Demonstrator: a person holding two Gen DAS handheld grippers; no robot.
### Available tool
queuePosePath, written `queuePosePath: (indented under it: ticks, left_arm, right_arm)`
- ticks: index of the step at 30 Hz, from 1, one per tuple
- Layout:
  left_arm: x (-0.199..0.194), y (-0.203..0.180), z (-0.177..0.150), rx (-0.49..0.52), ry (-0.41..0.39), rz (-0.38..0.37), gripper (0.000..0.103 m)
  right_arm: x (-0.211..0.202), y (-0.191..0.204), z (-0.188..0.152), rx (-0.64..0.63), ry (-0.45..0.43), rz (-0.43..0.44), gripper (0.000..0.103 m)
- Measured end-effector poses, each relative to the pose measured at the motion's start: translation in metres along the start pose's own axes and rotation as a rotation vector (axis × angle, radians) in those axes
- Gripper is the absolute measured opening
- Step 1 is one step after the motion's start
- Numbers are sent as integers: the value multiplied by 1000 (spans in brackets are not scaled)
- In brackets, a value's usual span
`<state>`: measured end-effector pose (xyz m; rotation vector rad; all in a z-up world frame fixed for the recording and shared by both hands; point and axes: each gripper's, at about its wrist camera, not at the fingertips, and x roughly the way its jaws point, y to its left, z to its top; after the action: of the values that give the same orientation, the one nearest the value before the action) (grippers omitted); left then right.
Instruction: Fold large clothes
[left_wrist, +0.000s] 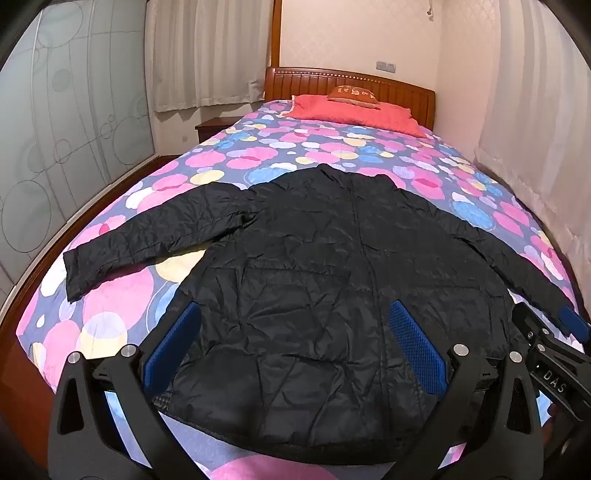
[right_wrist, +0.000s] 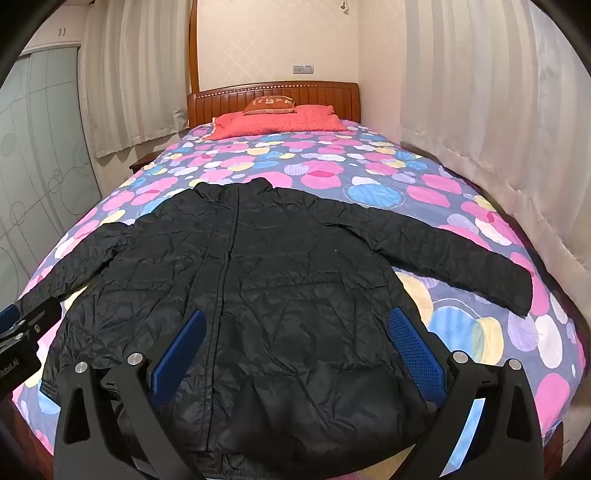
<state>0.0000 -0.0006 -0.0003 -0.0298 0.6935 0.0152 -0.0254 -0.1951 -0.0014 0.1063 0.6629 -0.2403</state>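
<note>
My left hand-held gripper (left_wrist: 295, 343) and right hand-held gripper (right_wrist: 297, 345) hover wide open above a black jacket (left_wrist: 332, 277) spread flat on the bed (left_wrist: 258, 155).

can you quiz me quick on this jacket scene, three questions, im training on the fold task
1. True or false: the black jacket lies spread flat on the bedspread, both sleeves out to the sides.
2. Which is open: the left gripper, the right gripper, or both?
3. What sits at the headboard end: A) a red pillow with a small cushion on it, B) a folded towel, C) a laptop?

Key: 1 true; 2 both, neither holds anything; 3 A.
</note>
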Motion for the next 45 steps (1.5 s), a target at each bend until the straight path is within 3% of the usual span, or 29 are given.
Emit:
queuePosePath:
  ticks: [45]
  left_arm:
    - [-10,-4,-3,-1,11,-7,101]
  right_arm:
    - [1,3,-3,-11,8,-7,98]
